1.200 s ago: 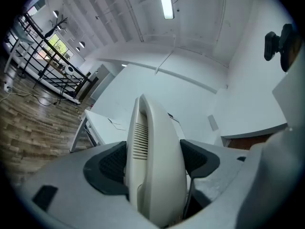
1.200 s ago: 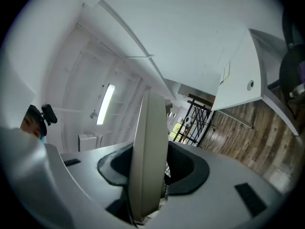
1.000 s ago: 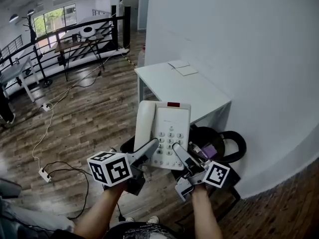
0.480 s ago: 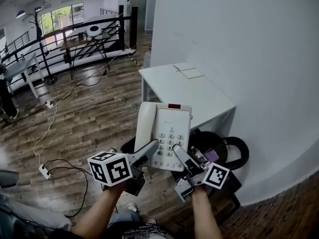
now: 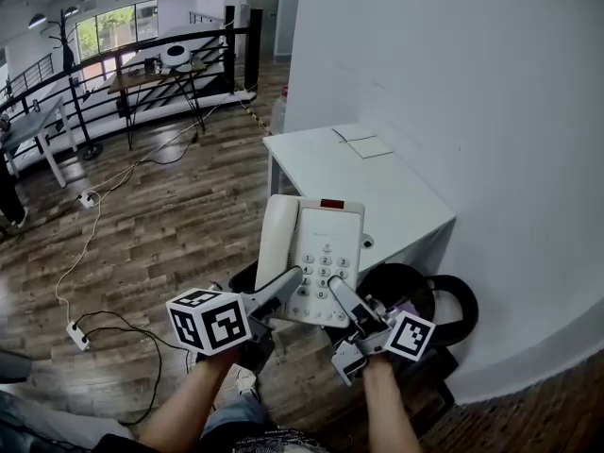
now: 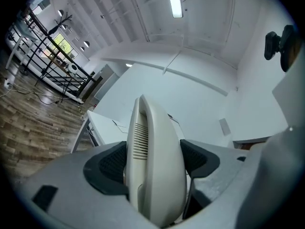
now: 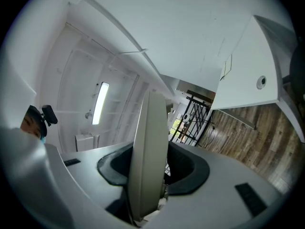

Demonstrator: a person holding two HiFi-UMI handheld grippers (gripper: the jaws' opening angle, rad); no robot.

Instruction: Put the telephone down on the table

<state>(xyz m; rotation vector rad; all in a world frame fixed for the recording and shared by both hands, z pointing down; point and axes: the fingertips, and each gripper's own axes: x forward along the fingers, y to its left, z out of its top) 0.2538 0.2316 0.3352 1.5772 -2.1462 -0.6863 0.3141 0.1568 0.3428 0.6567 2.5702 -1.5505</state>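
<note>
Over wood floor (image 5: 179,215) beside the table (image 5: 382,179), left tool (image 5: 289,281) and right tool (image 5: 338,287) grip telephone (image 5: 326,239).

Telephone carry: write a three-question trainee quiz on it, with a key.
1. True or false: the telephone already rests on the white table.
2. What does the left gripper clamp? A) the handset B) a cord C) the red indicator
3. Name what the right gripper is shut on.
Key: 1 false, it is held in the air; 2 A; 3 the telephone's base.
</note>
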